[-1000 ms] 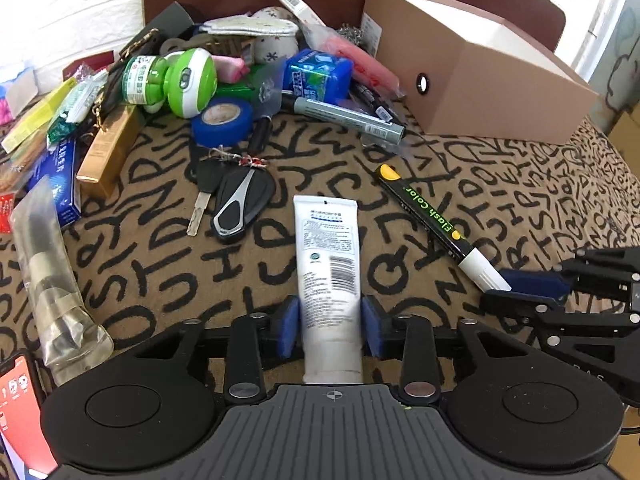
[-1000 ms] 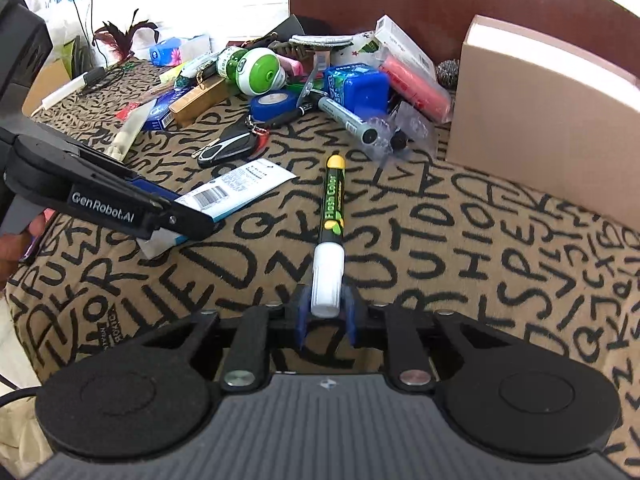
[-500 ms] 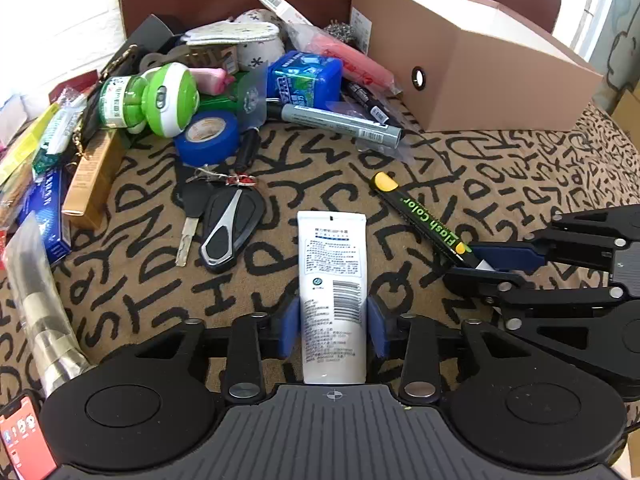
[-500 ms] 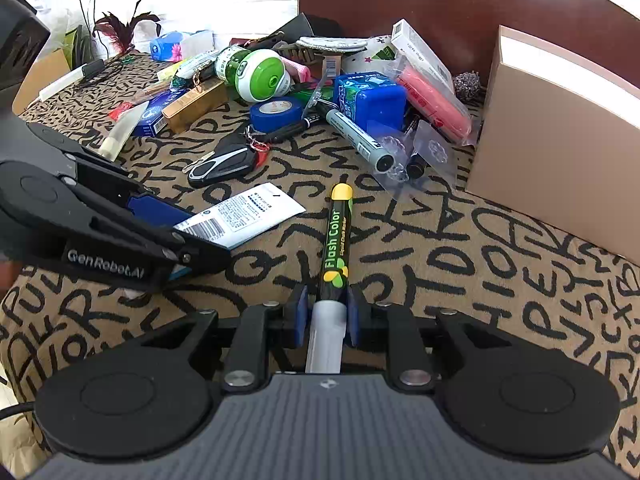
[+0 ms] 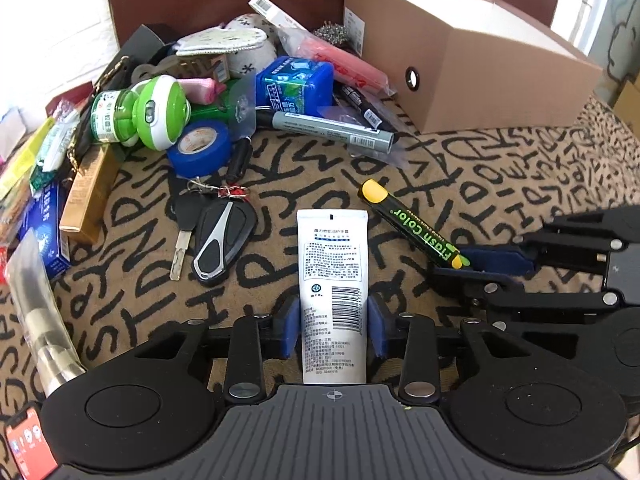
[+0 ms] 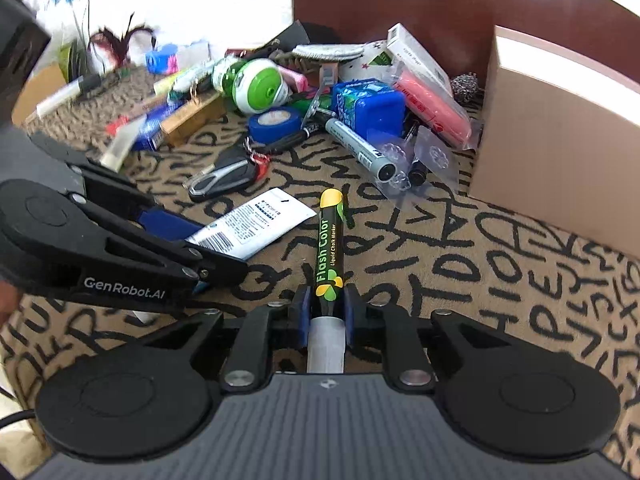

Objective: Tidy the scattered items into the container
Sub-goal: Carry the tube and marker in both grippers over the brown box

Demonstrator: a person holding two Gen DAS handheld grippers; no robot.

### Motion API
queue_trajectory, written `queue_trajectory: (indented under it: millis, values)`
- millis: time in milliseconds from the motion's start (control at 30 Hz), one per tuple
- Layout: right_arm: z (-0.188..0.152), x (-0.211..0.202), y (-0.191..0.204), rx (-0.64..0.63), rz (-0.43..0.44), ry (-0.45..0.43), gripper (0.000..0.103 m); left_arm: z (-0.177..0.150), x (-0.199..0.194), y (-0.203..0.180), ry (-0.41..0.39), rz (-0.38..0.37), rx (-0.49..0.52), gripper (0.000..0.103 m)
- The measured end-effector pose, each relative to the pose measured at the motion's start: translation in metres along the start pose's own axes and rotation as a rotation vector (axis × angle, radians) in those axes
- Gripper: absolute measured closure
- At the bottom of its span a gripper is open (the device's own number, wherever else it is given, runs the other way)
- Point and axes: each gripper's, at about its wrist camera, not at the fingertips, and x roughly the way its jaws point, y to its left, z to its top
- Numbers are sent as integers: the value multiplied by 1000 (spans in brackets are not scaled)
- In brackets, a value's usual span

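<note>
The tan cardboard box with a white top and a round finger hole (image 5: 460,68) fills the upper right of the left wrist view, standing on the brown cloth printed with black letters (image 5: 500,184); it is presumably the container. A heap of scattered odds and ends (image 5: 224,96) crowds the upper left.

At bottom centre of that view, the left gripper (image 5: 334,330) has its blue pads pressed against both sides of the flat white plastic tube with a barcode (image 5: 333,264), whose crimped end points away toward the pile.

In the right wrist view, the right gripper (image 6: 326,312) is narrowed around the black chalk marker with a yellow end and white cap (image 6: 330,248), gripping near the cap.

The step in hand appears to be grasping. Next, each item needs lifting clear and carrying over the box's top edge before release.
</note>
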Motion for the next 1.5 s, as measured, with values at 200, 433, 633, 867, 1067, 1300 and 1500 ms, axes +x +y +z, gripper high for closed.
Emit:
queue_trajectory:
  millis: [200,433,633,867,1067,1300,1500]
  values:
    - [6,-25,-10,37,2,-72,84,10,-19,-11,-38,-32,3,68]
    - [23,-58,-28,41,-41,-184,84,41,-44,-33,-123,-80,45,68]
    - [38,-76,-49,43,-88,-253,84,82,-56,-50,-185,-127,68,68]
    - [61,-98,-78,50,-150,-335,84,137,-78,-74,-265,-166,114,68]
    - [88,-110,-110,47,-213,-386,84,191,-78,-97,-283,-200,129,68]
    - [119,-100,-157,58,-290,-379,84,240,-52,-122,-285,-174,149,68]
    - [122,-67,-187,80,-326,-310,84,263,-2,-127,-234,-160,125,68]
